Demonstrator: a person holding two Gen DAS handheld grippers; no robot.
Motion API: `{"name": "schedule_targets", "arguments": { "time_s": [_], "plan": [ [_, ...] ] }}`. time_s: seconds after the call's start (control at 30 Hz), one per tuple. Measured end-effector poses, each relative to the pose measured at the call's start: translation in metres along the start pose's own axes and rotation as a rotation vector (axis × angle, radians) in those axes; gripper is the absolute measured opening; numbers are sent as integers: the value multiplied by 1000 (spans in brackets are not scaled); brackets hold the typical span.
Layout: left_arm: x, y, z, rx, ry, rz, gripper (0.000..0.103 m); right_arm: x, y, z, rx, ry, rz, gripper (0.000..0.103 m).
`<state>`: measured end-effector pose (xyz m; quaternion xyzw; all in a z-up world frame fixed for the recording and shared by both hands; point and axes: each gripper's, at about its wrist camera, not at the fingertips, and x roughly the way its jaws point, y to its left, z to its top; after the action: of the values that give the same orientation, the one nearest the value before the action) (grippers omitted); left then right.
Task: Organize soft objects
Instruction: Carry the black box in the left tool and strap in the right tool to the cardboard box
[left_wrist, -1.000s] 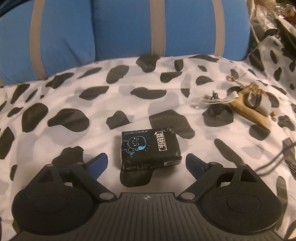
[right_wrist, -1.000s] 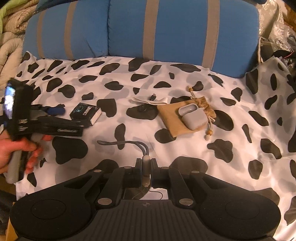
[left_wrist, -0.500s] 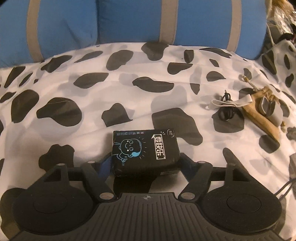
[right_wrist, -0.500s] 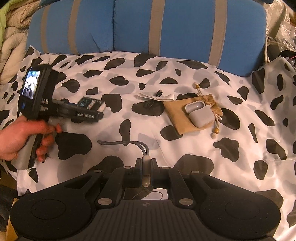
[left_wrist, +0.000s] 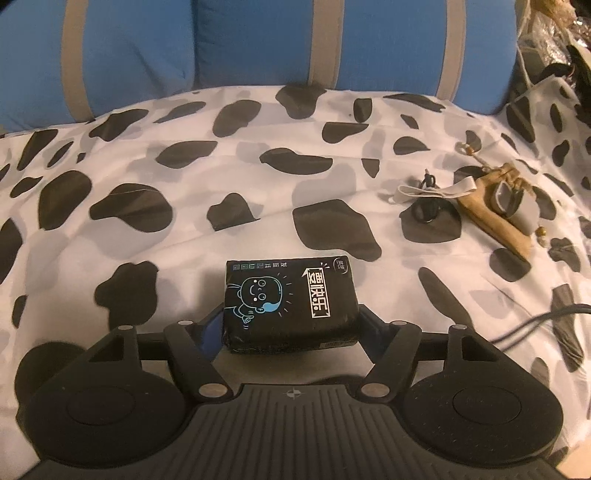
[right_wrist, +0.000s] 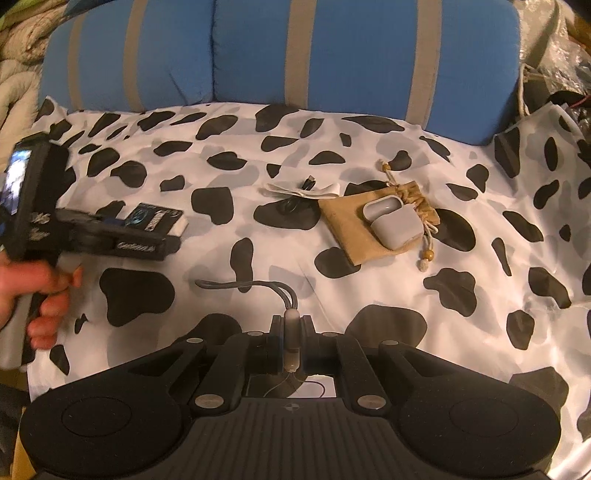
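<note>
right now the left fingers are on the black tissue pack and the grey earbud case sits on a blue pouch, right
Not quite: the pouch is tan, not blue, as the right wrist view shows. The rest holds: the grey earbud case sits on it, and the left fingers are on the black tissue pack.

tissue pack (left_wrist: 290, 301) front: white boxed Chinese characters "要快乐" at 3 o'clock; blue cartoon baby at 9 o'clock
left gripper (right_wrist: 140, 245) side: "GenRobot.AI", blurred

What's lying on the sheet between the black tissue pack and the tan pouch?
A coiled black cable with a white strip, close beside the tan pouch; bare sheet toward the tissue pack. Right wrist view.
</note>
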<state>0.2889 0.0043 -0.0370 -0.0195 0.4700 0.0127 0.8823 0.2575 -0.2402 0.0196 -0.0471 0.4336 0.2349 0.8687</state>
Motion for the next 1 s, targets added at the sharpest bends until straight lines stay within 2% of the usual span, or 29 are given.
{"name": "schedule_targets", "arguments": {
  "time_s": [0.47,0.77,1.0],
  "plan": [
    [-71,4,-29,12,-76,0,70,-15,4,-8,95,-52,30,11],
    [-104,3,-54,30,-107,-30,70,-30,21,-22,92,-64,59,11],
    [-124,6,-68,-2,-118,-46,70,-40,30,-34,97,-64,68,11]
  ]
}}
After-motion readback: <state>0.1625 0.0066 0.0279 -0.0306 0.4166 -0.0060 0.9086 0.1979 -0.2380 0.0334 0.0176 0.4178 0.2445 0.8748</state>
